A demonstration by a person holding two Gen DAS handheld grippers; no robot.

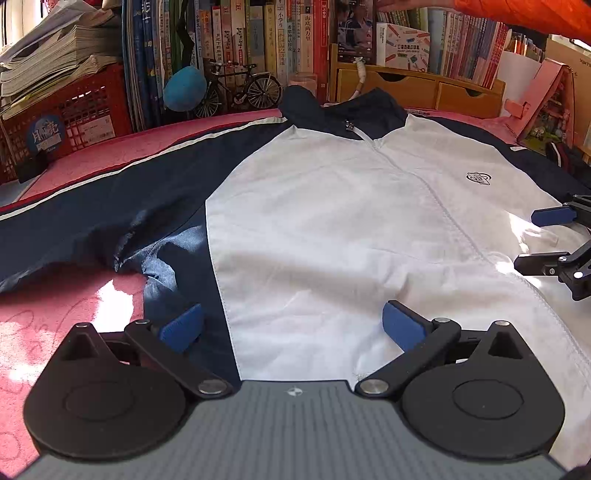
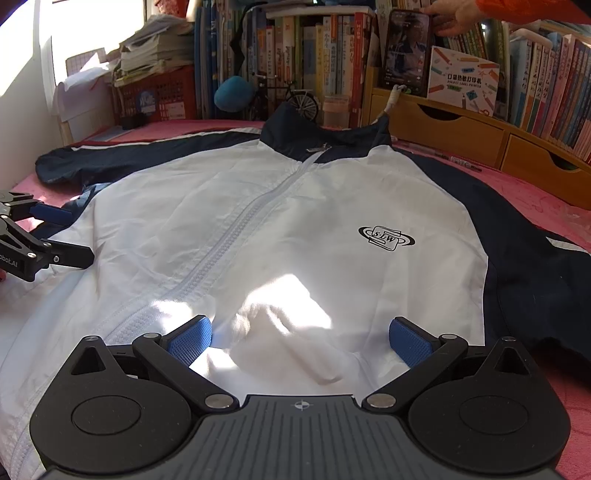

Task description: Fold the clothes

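So we've got a white and navy jacket [image 2: 280, 229] spread flat, front up, on a pink cloth [image 2: 535, 199] covering the table. It's zipped shut, with the zipper [image 2: 236, 236] running down the middle of the white front panel, navy collar [image 2: 325, 140] at the far end, and a small black logo [image 2: 386, 236] on the chest. One navy sleeve [image 1: 110, 184] stretches out sideways across the pink cloth; it has a white stripe and looks a bit rumpled near the armpit. The other sleeve [image 2: 524, 258] lies down the opposite side.

Our left gripper [image 1: 291, 328] hovers low over the hem end of the jacket, right where the navy side panel meets the white, blue fingers [image 1: 181, 328] spread wide with nothing between them. Our right gripper [image 2: 299, 339] sits just above the white front near the hem, in a bright patch of sun, fingers also wide apart and empty. Hard to say whether either one is actually touching the fabric, the fisheye makes that tough to judge.

Behind the jacket there's a wall of books [image 2: 317, 62], a red crate [image 1: 66, 114] stacked with papers, a little model bicycle [image 1: 240, 86], a blue ball-ish thing [image 1: 184, 88], and wooden drawers [image 2: 461, 136]. Someone's hand [image 2: 454, 16] in an orange sleeve [image 1: 524, 18] reaches up to a phone [image 2: 406, 51] propped on the drawers.
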